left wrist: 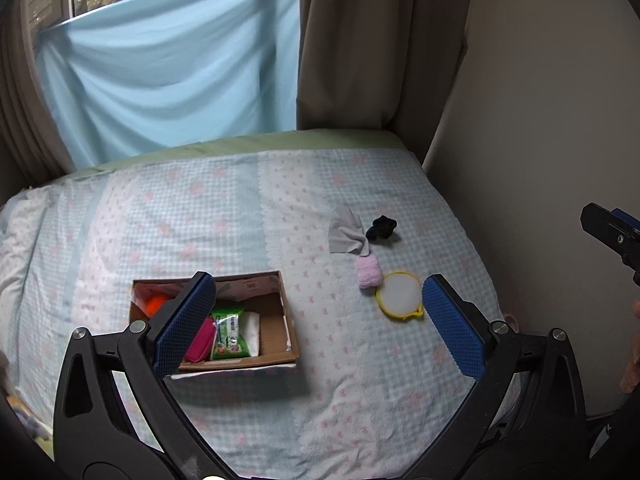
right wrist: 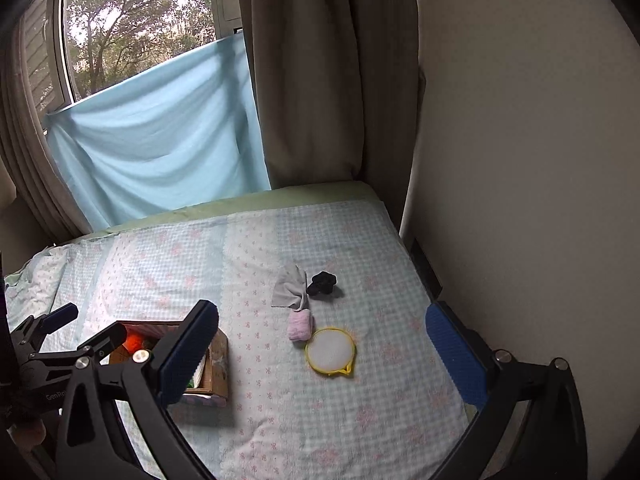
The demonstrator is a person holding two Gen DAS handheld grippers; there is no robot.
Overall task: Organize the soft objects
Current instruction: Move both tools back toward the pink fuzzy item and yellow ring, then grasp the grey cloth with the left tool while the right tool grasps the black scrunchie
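My left gripper (left wrist: 318, 322) is open and empty, hovering over the bed. Its left finger overlaps a cardboard box (left wrist: 290, 332) that holds a pink pouch (left wrist: 202, 340), a green packet (left wrist: 228, 334), white tissue and something orange. Right of the box lie a grey cloth (left wrist: 346, 236), a black fabric bundle (left wrist: 382, 228), a pink rolled towel (left wrist: 368, 272) and a round white pad with a yellow rim (left wrist: 400, 294). My right gripper (right wrist: 322, 358) is open too, held above the pad (right wrist: 330, 350) and towel (right wrist: 300, 326). The box (right wrist: 220, 360) stands to its left.
The bed has a checked floral blanket (left wrist: 224, 216). A beige wall (right wrist: 520, 200) runs close along its right side. Brown curtains (right wrist: 304, 80) and a hanging light-blue sheet (right wrist: 160, 132) close off the far end below a window.
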